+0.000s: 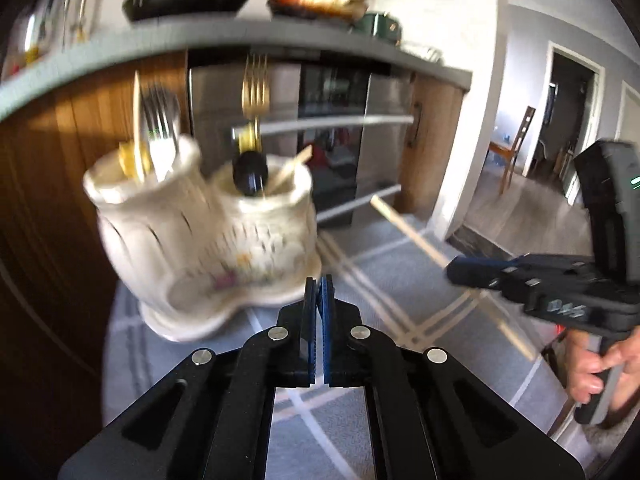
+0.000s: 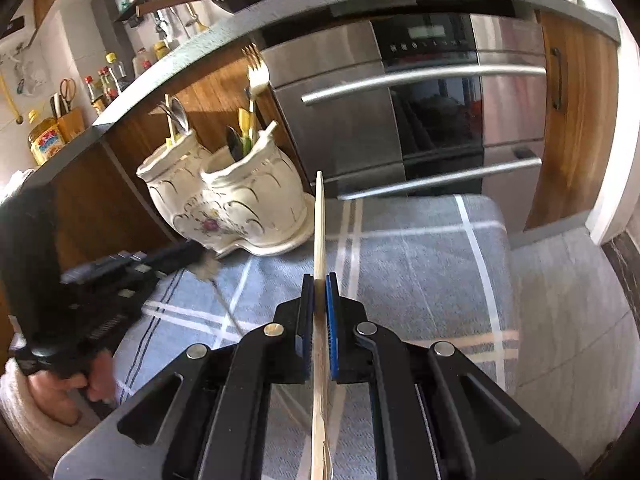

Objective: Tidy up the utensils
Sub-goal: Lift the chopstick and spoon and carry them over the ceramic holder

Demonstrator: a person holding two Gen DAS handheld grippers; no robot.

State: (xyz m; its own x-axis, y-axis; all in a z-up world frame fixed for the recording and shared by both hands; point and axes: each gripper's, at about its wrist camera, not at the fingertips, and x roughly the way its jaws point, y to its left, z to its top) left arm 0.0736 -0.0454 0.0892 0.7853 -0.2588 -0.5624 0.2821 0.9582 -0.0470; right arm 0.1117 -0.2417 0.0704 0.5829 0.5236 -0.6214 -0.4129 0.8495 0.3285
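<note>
A white ceramic utensil holder (image 1: 208, 248) with two cups stands on a grey plaid cloth (image 1: 400, 264); it also shows in the right wrist view (image 2: 232, 200). Its cups hold silver forks (image 1: 160, 128), a gold fork (image 1: 255, 92), a black-handled utensil (image 1: 250, 174) and wooden sticks. My left gripper (image 1: 319, 284) is shut and empty, just right of the holder's base. My right gripper (image 2: 319, 280) is shut on a wooden chopstick (image 2: 319, 232), which points up toward the holder. The right gripper (image 1: 456, 272) and chopstick (image 1: 408, 228) also show in the left wrist view. The left gripper (image 2: 200, 256) shows blurred in the right wrist view.
A steel oven (image 2: 420, 112) with bar handles and wooden cabinets (image 2: 576, 120) stand behind the cloth. A grey countertop (image 1: 240, 40) above carries pans (image 1: 316, 2). Bottles and a knife block (image 2: 72, 120) sit at the far left. A doorway with a chair (image 1: 516, 148) lies to the right.
</note>
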